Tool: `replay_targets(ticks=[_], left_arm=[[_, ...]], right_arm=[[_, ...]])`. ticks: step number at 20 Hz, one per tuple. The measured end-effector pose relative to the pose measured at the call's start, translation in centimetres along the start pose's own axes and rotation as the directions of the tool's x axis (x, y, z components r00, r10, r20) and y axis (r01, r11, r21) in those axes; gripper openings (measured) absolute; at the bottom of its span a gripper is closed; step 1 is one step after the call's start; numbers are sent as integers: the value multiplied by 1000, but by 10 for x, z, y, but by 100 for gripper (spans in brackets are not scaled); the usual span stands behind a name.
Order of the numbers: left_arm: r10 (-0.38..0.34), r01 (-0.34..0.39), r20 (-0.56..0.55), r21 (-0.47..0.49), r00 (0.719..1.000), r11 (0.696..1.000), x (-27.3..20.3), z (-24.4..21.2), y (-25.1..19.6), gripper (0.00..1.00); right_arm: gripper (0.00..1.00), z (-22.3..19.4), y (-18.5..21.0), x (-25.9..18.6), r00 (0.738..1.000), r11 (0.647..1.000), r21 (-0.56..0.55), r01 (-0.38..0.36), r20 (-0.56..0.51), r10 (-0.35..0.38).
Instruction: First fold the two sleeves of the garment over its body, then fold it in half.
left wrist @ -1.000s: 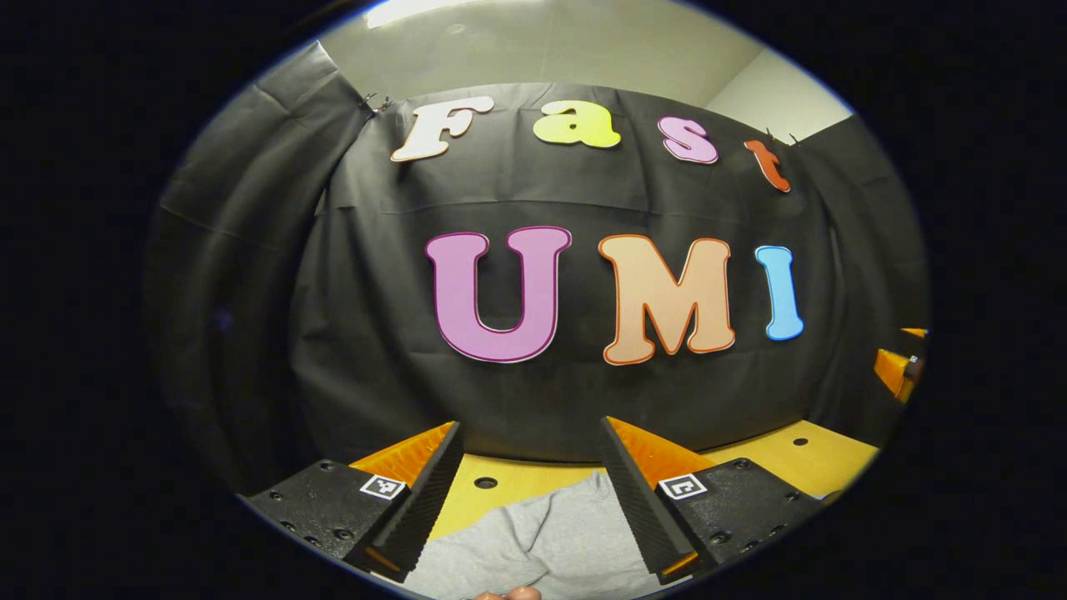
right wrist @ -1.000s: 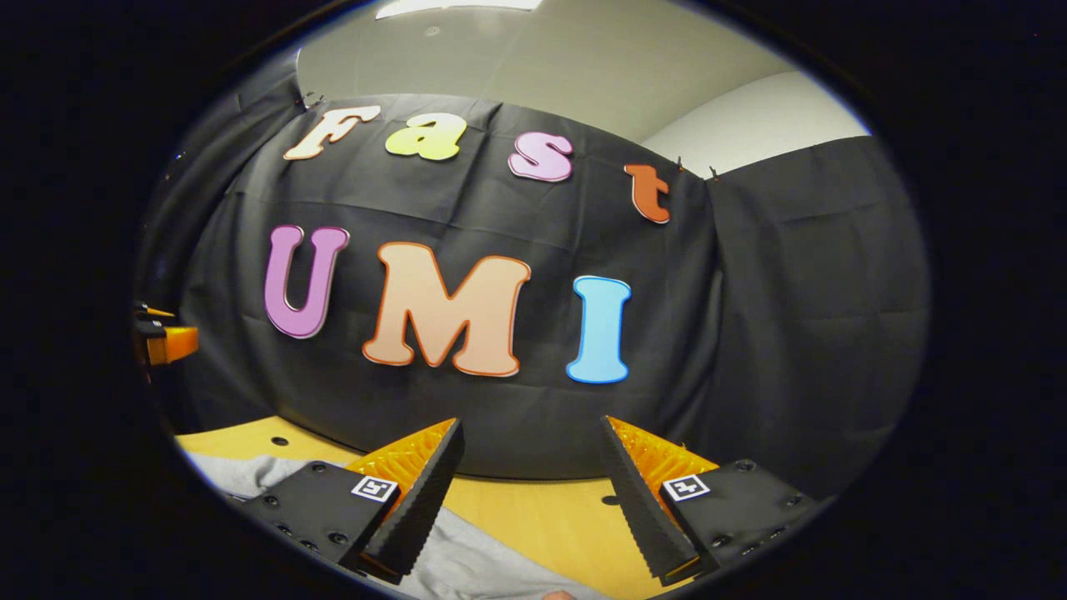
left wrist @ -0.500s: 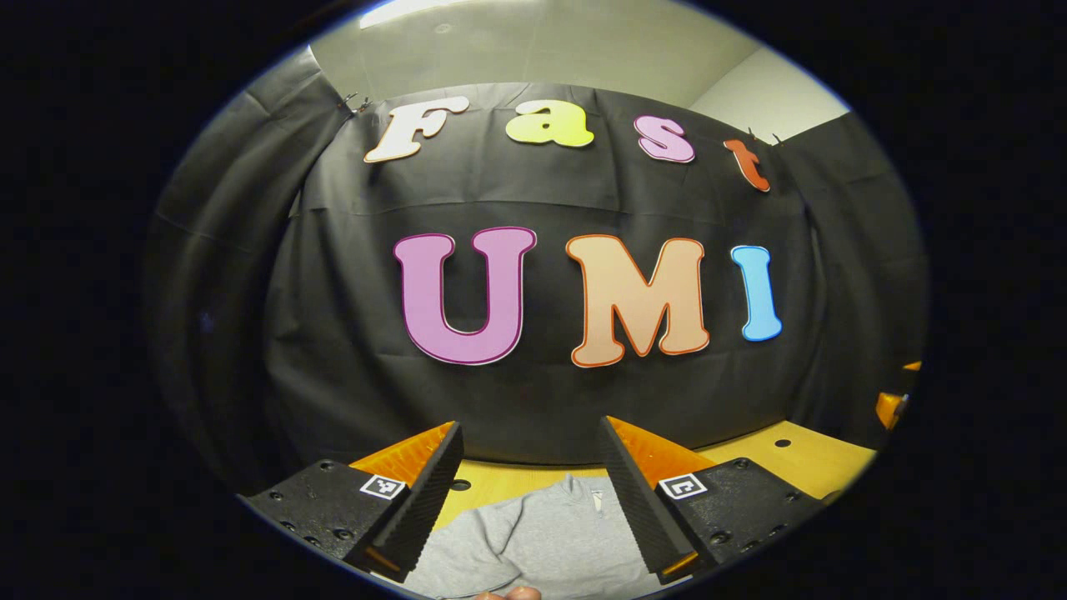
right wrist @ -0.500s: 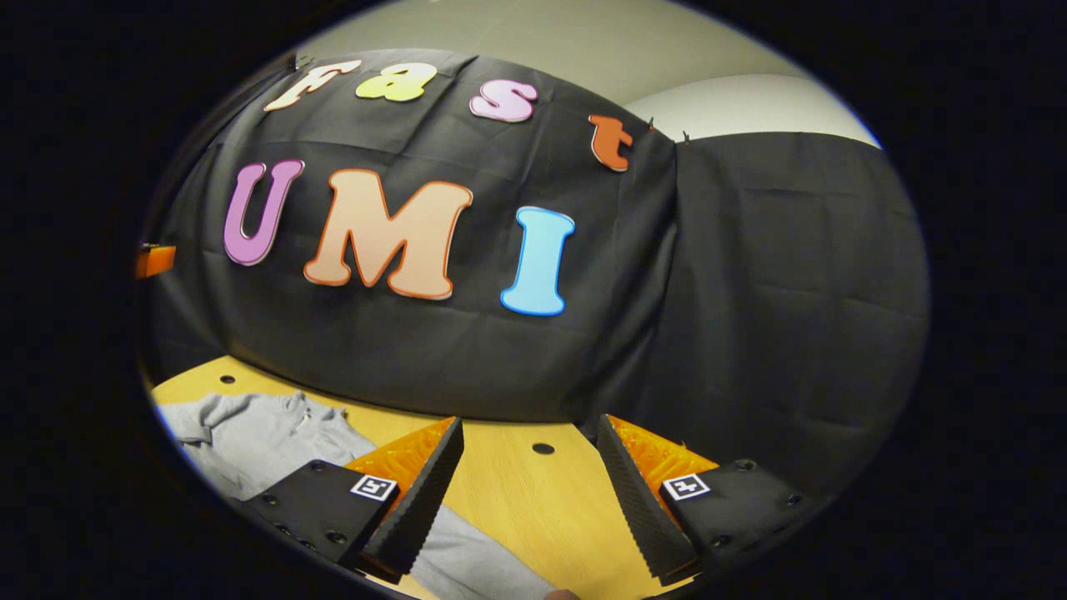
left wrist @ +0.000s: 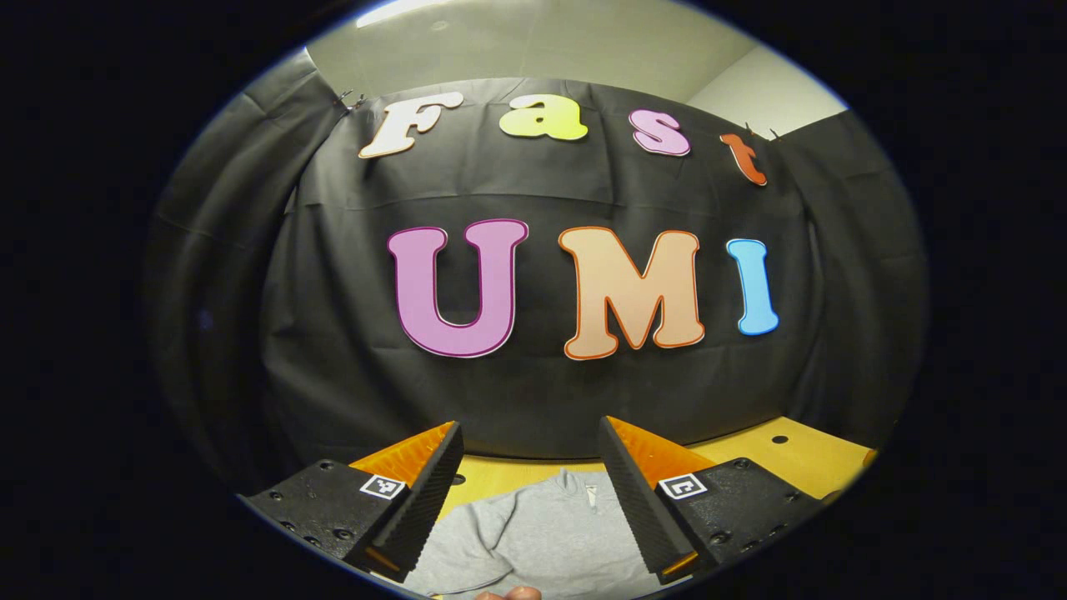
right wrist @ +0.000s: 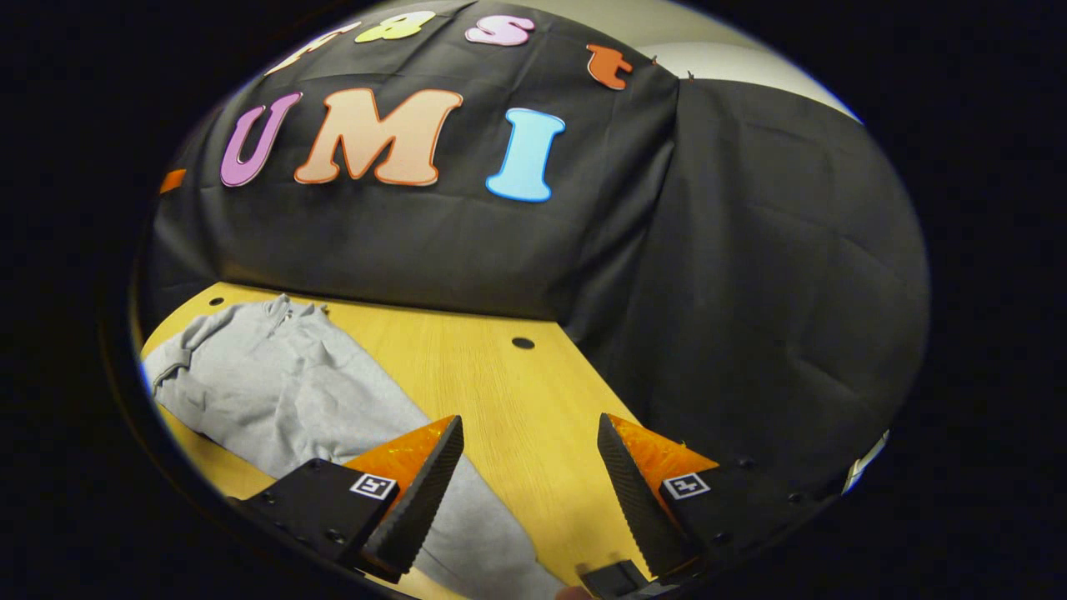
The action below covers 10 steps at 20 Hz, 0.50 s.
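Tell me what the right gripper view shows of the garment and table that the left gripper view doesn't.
The right gripper view takes in the grey garment lying long across the wooden table, a sleeve bunched at its far left side, and a wide bare stretch of wood ahead of the right hand-held gripper.

The left gripper view looks straight over the garment's collar and short zip, framed between the fingers of the left hand-held gripper.

Both show the same grey garment on the same table with holes in it, the black cloth wall behind, and open fingers holding nothing.
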<state>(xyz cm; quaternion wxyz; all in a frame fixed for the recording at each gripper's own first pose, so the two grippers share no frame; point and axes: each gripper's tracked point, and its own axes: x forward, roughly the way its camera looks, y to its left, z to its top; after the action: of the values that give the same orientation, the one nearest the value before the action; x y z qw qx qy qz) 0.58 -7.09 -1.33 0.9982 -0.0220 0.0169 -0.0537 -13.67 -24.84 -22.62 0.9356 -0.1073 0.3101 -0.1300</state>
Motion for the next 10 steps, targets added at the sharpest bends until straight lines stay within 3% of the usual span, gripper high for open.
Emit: replay_targets(ticks=[4, 10], left_arm=[[-13, 13, -6, 2, 1000, 1000, 0, -3, -10, 93], [-17, 17, 0, 29, 1000, 999, 5, 0, -25, 93]], right_arm=[[100, -58, -10, -7, 991, 1000, 11, -7, -137, 8], [100, -137, -12, -24, 943, 998, 43, -45, -327, 57]])
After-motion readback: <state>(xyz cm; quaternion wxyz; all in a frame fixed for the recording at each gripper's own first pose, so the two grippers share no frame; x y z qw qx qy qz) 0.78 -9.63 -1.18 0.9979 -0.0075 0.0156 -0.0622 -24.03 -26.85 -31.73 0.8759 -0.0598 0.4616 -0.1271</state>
